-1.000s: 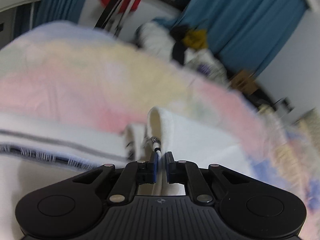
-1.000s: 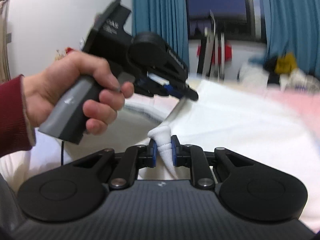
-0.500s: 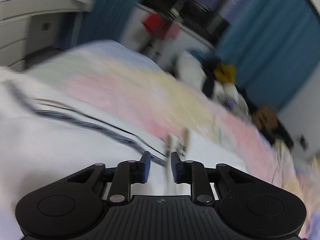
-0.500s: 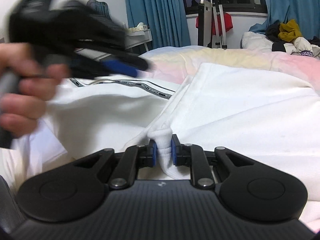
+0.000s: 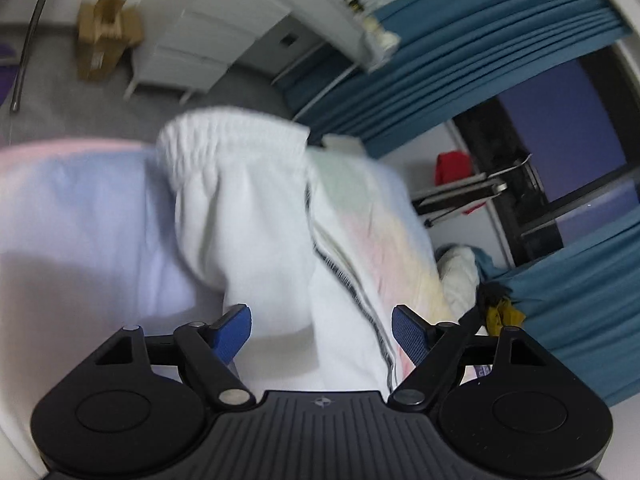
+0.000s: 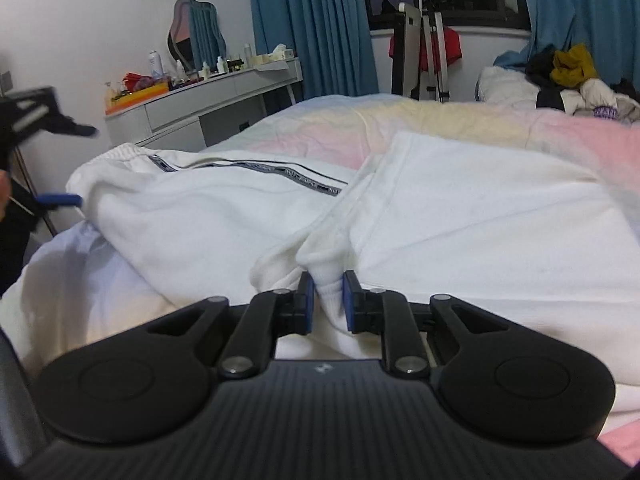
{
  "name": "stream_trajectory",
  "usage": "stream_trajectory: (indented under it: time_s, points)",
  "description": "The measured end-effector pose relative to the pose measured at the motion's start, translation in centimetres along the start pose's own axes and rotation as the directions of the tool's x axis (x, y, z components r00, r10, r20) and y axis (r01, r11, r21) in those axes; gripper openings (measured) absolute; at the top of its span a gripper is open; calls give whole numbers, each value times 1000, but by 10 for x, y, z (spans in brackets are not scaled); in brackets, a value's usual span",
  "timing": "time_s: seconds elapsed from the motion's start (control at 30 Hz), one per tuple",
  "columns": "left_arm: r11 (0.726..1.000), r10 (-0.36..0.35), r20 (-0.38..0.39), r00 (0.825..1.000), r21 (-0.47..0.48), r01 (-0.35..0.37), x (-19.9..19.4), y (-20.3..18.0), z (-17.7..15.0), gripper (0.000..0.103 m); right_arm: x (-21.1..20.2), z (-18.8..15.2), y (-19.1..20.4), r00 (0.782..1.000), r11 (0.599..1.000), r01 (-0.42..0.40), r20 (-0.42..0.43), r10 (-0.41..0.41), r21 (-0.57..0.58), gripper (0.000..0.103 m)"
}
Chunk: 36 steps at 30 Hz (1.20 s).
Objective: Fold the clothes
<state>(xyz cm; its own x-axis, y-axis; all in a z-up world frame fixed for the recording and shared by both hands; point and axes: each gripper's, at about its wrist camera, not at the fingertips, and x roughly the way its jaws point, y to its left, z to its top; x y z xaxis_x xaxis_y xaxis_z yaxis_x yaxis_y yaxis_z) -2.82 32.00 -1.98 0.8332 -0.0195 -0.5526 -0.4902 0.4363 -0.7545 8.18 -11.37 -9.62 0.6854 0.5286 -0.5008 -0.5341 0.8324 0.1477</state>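
Right pinch on, left gripper free!

Your right gripper (image 6: 326, 300) is clamped on a bunched fold of the white trousers (image 6: 224, 216), which sprawl across the bed (image 6: 400, 120) near its left edge. Your left gripper (image 5: 322, 330) hangs spread wide, holding nothing, above the elastic cuff (image 5: 232, 140). Risk: pull one-handed and that loose leg likely drags and creases, or slides off the edge.

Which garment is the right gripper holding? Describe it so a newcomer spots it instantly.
On the pastel rainbow bed cover lies one white garment, the white track pants, spread toward the dresser side. The right gripper is shut on a bunched fold at the near edge. A dark lettered stripe down the leg distinguishes them from the plain bedding.
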Motion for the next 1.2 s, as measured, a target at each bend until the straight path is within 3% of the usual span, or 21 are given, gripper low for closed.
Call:
stream_trajectory:
  time_s: [0.17,0.3,0.43,0.5,0.6,0.67,0.77,0.83,0.9,1.0,1.1,1.2]
  points:
    - [992,25,-70,997,-123,-33,24,16,-3,79,-25,7,-3,1000,1000,3,0,-3,25,20]
    - [983,34,-91,995,-175,-50,34,32,-6,79,-53,21,-14,997,998,-12,73,7,60,24]
    - [985,51,-61,997,-163,-61,39,36,-7,79,-58,25,-35,983,989,100,140,-115,110,26]
    - [985,57,-63,996,-160,-67,50,31,-6,79,-44,19,-48,977,978,164,115,-179,131,26]
    - [984,75,-70,995,-154,-85,69,21,-2,78,-6,2,-68,971,958,239,-14,-240,160,26]
    - [988,90,-42,995,-122,-95,74,16,3,77,14,-10,-77,967,948,251,-86,-239,193,26]
    - [992,98,7,995,-84,-98,78,10,12,74,18,-11,-79,969,943,248,-73,-237,223,28]
    - [995,83,27,996,-50,-82,77,4,14,61,19,-11,-78,969,943,247,-73,-237,223,28]
    - [998,67,47,997,-16,-66,77,-2,17,37,20,-11,-76,968,945,249,-71,-239,214,28]
    - [997,41,85,996,60,-46,72,-20,16,21,20,-10,-73,967,943,254,-71,-245,213,28]
    - [975,5,155,988,218,-39,55,-72,-1,18,14,-9,-76,969,942,246,-68,-237,228,28]
    - [923,-47,192,980,383,-30,50,-119,-38,18,5,-6,-81,973,931,232,-51,-227,283,27]
